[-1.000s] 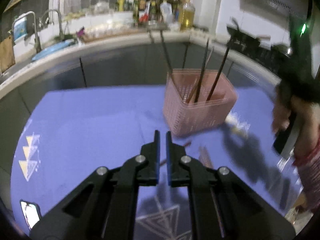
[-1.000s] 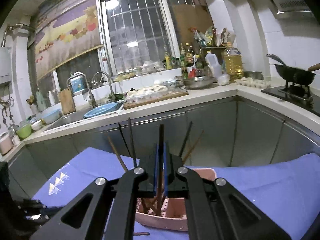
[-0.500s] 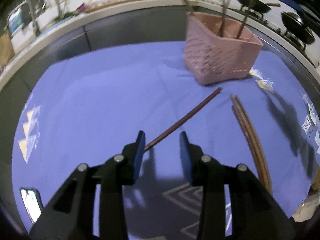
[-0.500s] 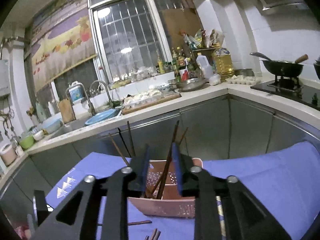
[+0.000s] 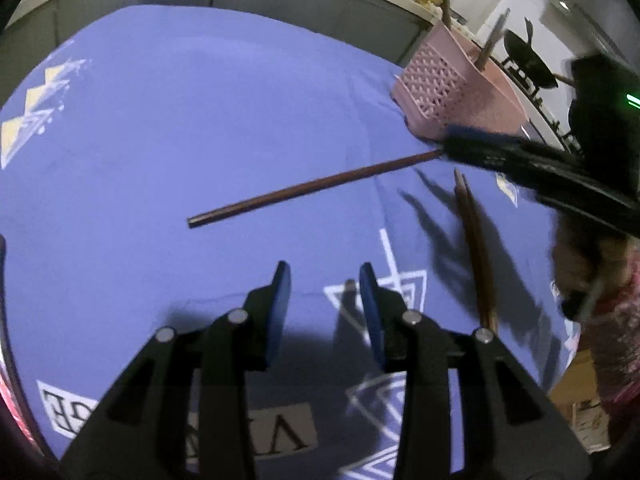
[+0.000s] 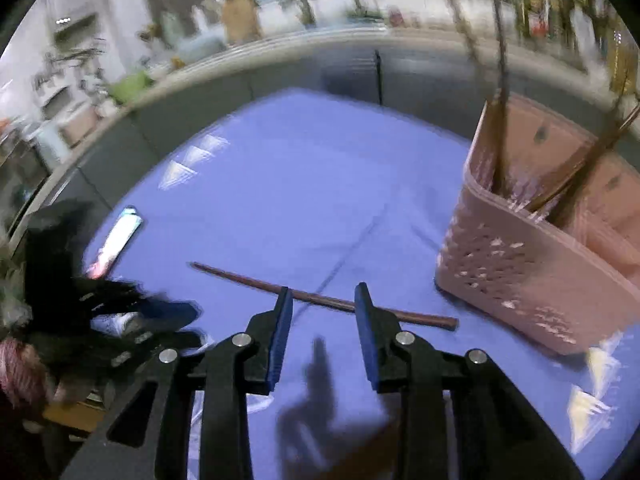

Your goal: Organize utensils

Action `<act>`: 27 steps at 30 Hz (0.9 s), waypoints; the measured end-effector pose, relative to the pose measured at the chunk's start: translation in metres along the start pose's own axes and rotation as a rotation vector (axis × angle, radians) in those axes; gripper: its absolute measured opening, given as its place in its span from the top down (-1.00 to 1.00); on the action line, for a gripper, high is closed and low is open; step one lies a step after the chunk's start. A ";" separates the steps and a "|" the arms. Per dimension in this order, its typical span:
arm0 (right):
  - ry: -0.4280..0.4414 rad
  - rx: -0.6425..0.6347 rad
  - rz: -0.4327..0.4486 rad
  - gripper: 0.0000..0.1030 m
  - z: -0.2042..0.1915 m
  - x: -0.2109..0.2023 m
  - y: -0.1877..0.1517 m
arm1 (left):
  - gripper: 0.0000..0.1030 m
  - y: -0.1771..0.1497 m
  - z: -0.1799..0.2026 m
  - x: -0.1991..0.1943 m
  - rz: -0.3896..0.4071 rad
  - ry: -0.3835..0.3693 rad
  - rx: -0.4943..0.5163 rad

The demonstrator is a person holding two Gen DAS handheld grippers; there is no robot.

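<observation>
The blue cloth [image 5: 160, 120] on the worktop carried printed letters inside pale rectangles, seen upside down. Only fragments could be read: an "E" near the left edge and a "V" near the middle.

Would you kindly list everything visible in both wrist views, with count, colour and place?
Single chopstick: one, dark brown, flat on the cloth near the basket.
Chopstick pair: two, brown, side by side on the cloth.
Basket: one, pink, on the cloth, several chopsticks standing inside.
Tablecloth: one, blue, white patterns.
Phone: one, lit, on the cloth.
Left gripper: jaws open, empty.
Right gripper: jaws open, over the single chopstick.
</observation>
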State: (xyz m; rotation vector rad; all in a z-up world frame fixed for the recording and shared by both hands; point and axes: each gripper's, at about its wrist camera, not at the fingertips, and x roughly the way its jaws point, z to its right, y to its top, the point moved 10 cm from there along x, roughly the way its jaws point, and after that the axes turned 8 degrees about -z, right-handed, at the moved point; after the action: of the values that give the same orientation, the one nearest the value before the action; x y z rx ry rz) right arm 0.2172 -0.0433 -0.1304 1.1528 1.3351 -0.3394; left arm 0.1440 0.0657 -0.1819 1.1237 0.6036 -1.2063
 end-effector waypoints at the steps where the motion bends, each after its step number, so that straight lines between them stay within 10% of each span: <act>1: -0.030 0.014 -0.018 0.36 0.009 0.013 0.007 | 0.35 0.001 -0.001 0.000 0.000 -0.002 -0.009; 10: 0.132 0.121 -0.223 0.35 -0.004 0.034 -0.026 | 0.28 0.036 -0.023 0.002 0.024 -0.070 -0.162; 18: 0.081 -0.047 -0.146 0.31 -0.054 0.029 -0.052 | 0.00 0.070 -0.010 0.014 0.066 0.068 -0.100; 20: 0.094 -0.017 -0.121 0.31 -0.047 0.029 -0.051 | 0.73 0.072 -0.012 0.018 0.068 0.149 -0.070; 22: 0.101 0.039 -0.104 0.31 -0.037 0.027 -0.049 | 0.98 0.081 -0.010 0.019 0.083 0.171 -0.056; 27: 0.005 0.169 0.035 0.31 -0.005 -0.020 -0.058 | 1.00 0.089 -0.029 0.011 0.083 0.207 -0.078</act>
State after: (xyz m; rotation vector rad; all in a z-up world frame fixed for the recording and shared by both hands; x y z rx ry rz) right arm 0.1645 -0.0732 -0.1385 1.3172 1.3084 -0.4309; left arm 0.2356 0.0835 -0.1711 1.2048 0.7477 -0.9943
